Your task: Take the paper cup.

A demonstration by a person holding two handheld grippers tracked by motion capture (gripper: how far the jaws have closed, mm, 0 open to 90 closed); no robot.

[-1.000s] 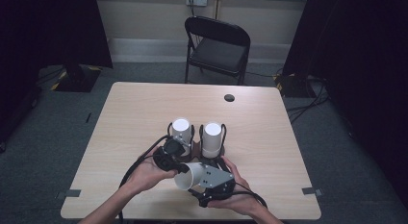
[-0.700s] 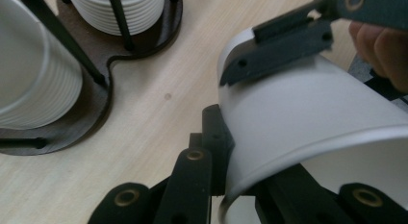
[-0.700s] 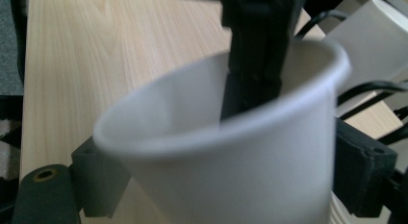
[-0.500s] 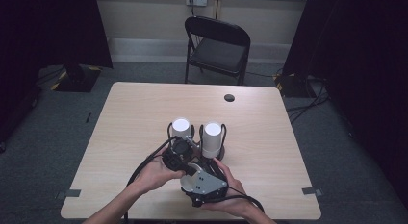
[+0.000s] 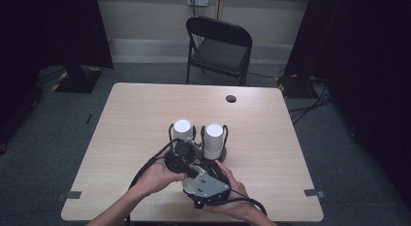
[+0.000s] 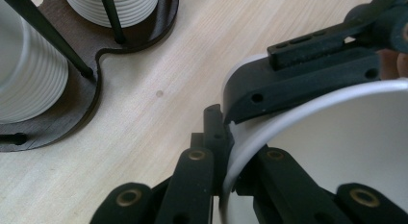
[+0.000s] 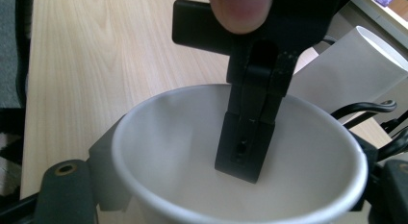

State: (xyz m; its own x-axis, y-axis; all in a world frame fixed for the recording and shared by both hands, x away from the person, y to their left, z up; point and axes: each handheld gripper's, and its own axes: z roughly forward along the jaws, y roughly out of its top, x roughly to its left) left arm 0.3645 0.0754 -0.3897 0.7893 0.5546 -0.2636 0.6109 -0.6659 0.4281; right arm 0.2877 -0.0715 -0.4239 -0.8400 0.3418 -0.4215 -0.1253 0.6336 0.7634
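A single white paper cup (image 7: 192, 137) sits between the jaws of my right gripper (image 7: 235, 190), which is shut around its body. My left gripper (image 6: 225, 152) is shut on the same white cup (image 6: 346, 137), one jaw inside the rim and one outside. That inner jaw shows in the right gripper view as a black finger (image 7: 245, 147) reaching down into the cup. In the high view both grippers meet at the table's near edge, the left gripper (image 5: 177, 163) just left of the right gripper (image 5: 206, 185), whose grey plate hides the cup.
Two stacks of white cups (image 5: 182, 130) (image 5: 213, 139) stand in a dark wire-and-wood holder (image 6: 82, 108) just beyond the grippers. A small black disc (image 5: 230, 98) lies at the far side of the table. A folding chair (image 5: 218, 46) stands behind the table.
The loose cup, earlier seen with its mouth open between the two grippers, is now covered by the right gripper's plate. Both hands have closed together, and the left gripper now pinches the rim.
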